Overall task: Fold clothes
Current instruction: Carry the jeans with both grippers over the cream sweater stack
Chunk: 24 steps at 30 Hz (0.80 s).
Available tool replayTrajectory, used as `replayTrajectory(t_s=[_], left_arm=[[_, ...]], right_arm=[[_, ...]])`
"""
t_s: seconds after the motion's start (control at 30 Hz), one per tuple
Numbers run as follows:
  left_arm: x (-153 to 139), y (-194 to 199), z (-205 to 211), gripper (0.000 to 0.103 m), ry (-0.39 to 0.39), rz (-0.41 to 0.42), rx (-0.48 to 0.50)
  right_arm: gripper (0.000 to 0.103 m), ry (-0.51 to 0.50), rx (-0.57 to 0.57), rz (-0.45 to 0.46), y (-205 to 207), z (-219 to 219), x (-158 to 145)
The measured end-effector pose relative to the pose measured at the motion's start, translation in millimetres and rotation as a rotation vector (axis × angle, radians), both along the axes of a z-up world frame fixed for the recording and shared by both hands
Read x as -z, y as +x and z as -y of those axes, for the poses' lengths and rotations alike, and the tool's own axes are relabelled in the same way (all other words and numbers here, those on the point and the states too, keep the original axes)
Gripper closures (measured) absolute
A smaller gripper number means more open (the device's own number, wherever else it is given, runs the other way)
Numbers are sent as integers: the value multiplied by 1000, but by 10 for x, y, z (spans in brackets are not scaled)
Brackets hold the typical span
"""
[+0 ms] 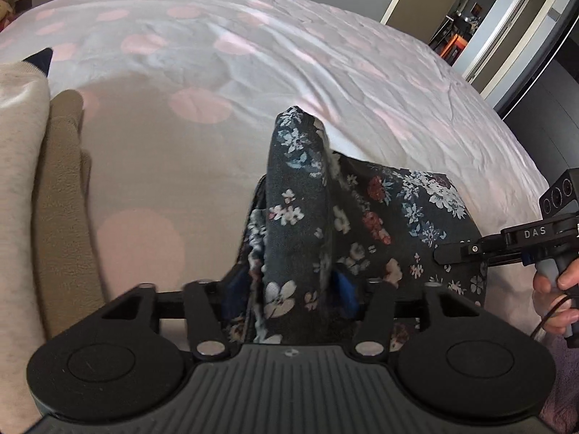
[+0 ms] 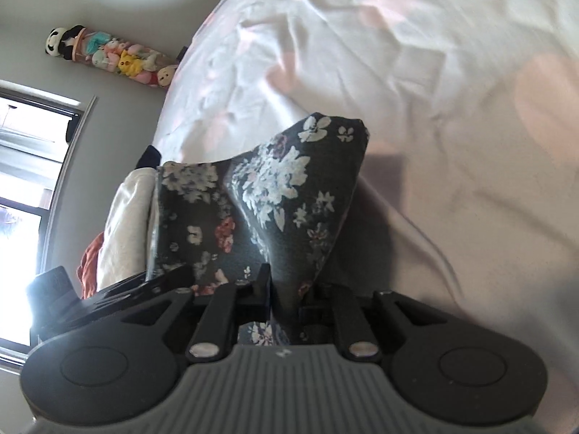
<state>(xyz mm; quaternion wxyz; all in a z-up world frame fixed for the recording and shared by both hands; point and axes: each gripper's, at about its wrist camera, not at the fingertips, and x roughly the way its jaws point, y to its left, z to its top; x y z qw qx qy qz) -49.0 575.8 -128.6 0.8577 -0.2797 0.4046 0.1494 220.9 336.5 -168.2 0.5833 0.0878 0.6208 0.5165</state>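
A dark floral garment is held up over the bed between both grippers. My left gripper is shut on one bunched corner, which pokes up past its blue-padded fingers. The right gripper shows at the right edge of the left wrist view, clamped on the cloth's far edge, with a hand on its handle. In the right wrist view the floral garment rises out of my right gripper, which is shut on a fold. The left gripper's black body sits at lower left.
A white bedsheet with pink dots covers the bed. A stack of beige folded clothes lies on the left; the beige stack lies over an orange item. An open doorway is at far right. Plush toys and a window line the wall.
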Motion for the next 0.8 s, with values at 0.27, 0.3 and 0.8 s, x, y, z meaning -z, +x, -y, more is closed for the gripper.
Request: replayTrajectory(t_s=[0.27,0.3,0.8], left_arm=[[59,-276,-244,38,-101,52,-33],[99,-264,-258,37,-109,49,-34],[465,-51,-343,34,-214,10,3]], right_arm=[[82,-32,54,-72,109,81,354],[82,-32,62,-80,110,95,363],[82,-51,102,-68,25,16,322]])
